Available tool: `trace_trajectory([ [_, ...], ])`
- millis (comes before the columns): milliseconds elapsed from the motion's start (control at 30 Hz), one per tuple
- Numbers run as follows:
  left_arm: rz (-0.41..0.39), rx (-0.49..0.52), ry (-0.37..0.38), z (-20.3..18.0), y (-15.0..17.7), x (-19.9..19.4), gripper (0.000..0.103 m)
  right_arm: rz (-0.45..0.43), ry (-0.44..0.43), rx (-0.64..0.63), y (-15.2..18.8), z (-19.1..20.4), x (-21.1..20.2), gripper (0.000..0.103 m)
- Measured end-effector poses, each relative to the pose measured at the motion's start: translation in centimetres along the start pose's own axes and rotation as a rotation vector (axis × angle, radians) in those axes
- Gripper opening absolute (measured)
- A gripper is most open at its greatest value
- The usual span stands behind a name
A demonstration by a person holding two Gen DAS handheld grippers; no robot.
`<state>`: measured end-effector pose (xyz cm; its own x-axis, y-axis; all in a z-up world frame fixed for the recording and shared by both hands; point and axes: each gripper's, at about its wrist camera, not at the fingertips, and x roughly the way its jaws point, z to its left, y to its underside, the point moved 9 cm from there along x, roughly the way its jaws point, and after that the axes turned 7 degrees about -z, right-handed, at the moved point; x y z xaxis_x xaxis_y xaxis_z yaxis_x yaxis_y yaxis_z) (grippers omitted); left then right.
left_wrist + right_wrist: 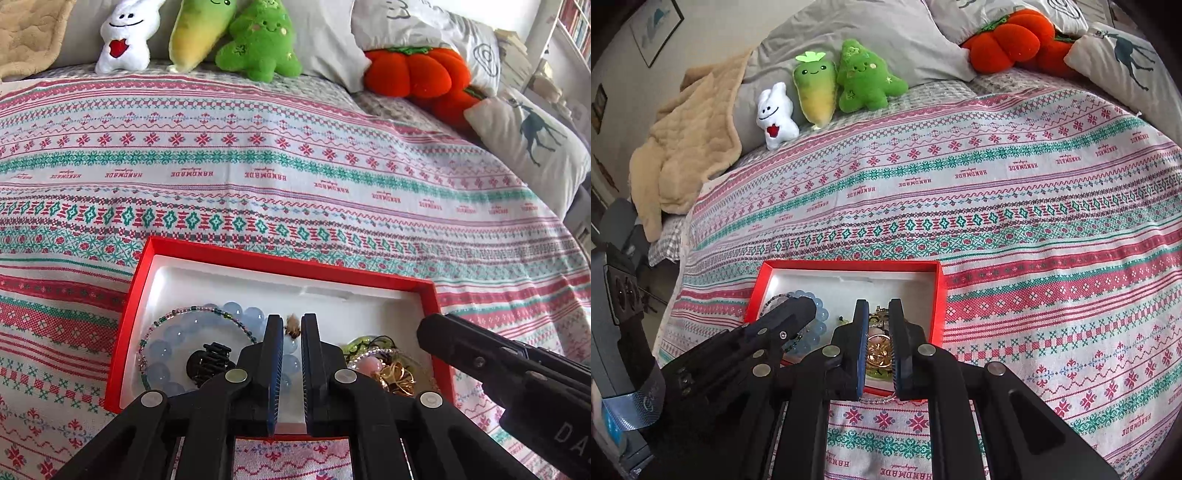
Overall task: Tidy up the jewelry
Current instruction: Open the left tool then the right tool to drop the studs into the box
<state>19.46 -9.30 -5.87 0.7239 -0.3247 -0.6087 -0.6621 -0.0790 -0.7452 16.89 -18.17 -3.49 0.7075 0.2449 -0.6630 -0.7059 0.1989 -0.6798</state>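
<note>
- The red box (125, 325) with a white liner lies on the bed, on a patterned bedspread (295, 177) printed with "HANDMADE".
- The jewelry sits inside the box: a pale blue bead bracelet (162, 350) at the left, with a thin strand of small beads (173, 314) looped across it and a black hair clip (208, 360) lying inside its ring.
- At the right of the box is a tangled heap of gold pieces (397, 374), a greenish ring and dark cords.
- The left tool (292, 325) hangs over the middle of the box, its fingers a narrow gap apart and nothing clamped between them; a small brown piece (293, 326) shows in the gap beyond the tips.
- The right tool (878, 314) hangs over the gold heap, fingers likewise slightly apart and not pinching anything I can make out.
- The two tools crowd each other above the box, each hiding part of the contents.
- Along the head of the bed: a white plush (775, 116), a green-yellow plush (814, 90), a green tree plush (866, 79), an orange pumpkin cushion (1008, 40), a deer pillow (1126, 55) and a beige blanket (687, 147).
</note>
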Motion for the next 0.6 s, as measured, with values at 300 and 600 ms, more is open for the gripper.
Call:
trace_trajectory([
  [300,-0.01,0.031,-0.055,0.6,-0.4,-1.0,0.029,0.002,0.002,0.03,0.0,-0.8,0.3,0.011],
  [600,0.016,0.079,-0.129,2.0,0.0,-2.3,0.037,0.021,-0.019,0.067,-0.2,-0.9,1.3,0.012],
])
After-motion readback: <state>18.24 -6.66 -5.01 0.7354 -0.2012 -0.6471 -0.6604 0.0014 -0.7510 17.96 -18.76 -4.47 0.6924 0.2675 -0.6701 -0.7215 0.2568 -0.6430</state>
